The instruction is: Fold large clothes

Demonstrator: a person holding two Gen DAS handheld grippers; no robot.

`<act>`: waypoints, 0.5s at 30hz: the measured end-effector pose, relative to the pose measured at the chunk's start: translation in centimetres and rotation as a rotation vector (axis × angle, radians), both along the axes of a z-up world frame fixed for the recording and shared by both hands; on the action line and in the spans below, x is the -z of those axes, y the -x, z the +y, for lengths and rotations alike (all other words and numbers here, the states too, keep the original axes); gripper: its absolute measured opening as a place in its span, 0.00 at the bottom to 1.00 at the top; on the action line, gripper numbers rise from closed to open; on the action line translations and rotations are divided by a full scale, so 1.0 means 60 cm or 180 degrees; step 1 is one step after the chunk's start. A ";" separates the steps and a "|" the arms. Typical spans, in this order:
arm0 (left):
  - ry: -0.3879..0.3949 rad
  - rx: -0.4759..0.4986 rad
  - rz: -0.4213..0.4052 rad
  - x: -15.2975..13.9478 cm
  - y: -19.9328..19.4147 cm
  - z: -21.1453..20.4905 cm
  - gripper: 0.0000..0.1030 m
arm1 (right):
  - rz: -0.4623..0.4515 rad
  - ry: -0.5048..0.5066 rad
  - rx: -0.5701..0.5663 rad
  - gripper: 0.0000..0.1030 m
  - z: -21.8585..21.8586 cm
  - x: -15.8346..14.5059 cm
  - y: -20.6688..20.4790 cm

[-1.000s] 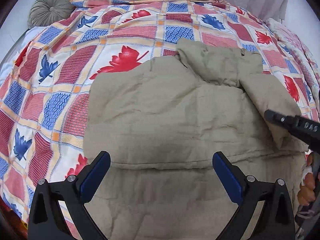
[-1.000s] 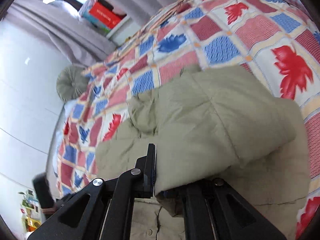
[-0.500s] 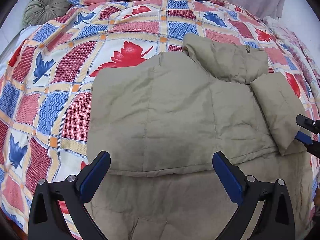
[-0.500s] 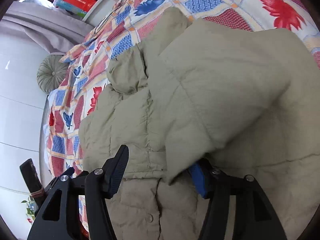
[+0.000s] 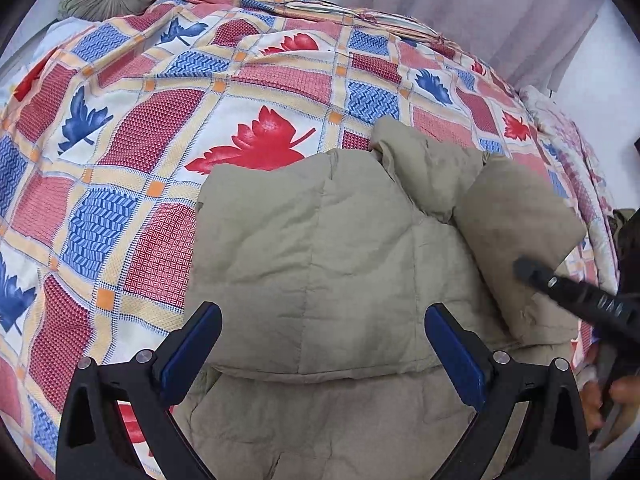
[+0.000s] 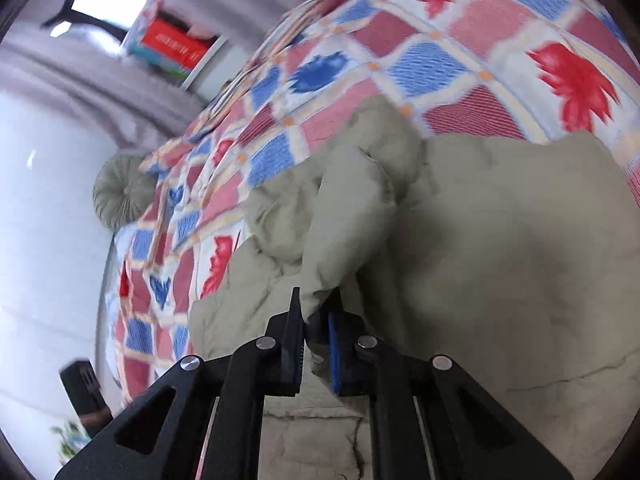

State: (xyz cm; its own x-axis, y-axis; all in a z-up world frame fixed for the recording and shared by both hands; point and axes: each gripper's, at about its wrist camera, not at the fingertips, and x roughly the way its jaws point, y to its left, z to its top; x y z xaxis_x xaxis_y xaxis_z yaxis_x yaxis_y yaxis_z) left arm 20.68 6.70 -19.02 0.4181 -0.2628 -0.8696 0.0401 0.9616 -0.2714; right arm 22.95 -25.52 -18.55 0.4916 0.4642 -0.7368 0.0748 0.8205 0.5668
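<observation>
Right gripper (image 6: 316, 320), jaws just closing, pinches the jacket's (image 5: 328, 248) folded sleeve (image 6: 344, 232); left gripper (image 5: 322, 344) gapes above jacket.

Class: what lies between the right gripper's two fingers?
A bunched fold of the khaki jacket, pinched in the right gripper. The right wrist view shows it.

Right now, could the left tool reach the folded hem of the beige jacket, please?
Probably yes: the left tool hangs open right over the jacket, its folded hem between the fingers with nothing covering it. The right tool grips the sleeve, off to the side.
</observation>
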 end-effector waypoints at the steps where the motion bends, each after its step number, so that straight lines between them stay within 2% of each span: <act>1: 0.0084 -0.0015 0.0011 0.000 -0.001 0.003 0.99 | 0.0025 0.0115 -0.0197 0.11 0.035 0.004 -0.002; 3: 0.0233 -0.0007 0.0032 -0.001 -0.003 0.003 0.99 | 0.0146 0.0338 -0.0515 0.17 0.094 0.020 -0.002; 5: 0.0328 0.0055 0.0046 0.001 -0.007 -0.008 0.99 | 0.0274 0.0516 -0.0757 0.51 0.132 0.041 0.010; 6: 0.0368 0.0102 0.0055 0.002 -0.009 -0.015 0.99 | 0.0298 0.0519 -0.0848 0.57 0.141 0.047 0.019; 10: 0.0688 0.0290 0.0246 0.030 -0.028 -0.053 0.99 | 0.0340 0.0654 -0.0921 0.59 0.110 0.054 0.071; 12: 0.0787 0.0297 0.0356 0.053 -0.043 -0.075 0.99 | 0.0424 0.0734 -0.0807 0.59 0.067 0.060 0.096; 15: 0.0801 0.0307 0.0441 0.084 -0.066 -0.115 0.98 | 0.0579 0.0899 -0.0565 0.58 -0.023 0.072 0.132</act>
State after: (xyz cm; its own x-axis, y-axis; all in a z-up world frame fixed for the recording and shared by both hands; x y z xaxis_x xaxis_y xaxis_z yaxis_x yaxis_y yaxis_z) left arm 24.66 -0.19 -24.08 0.2626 -0.5100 -0.8191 0.0740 0.8570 -0.5099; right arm 15.02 -26.90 -22.89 0.2711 0.2965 -0.9158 -0.0041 0.9517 0.3069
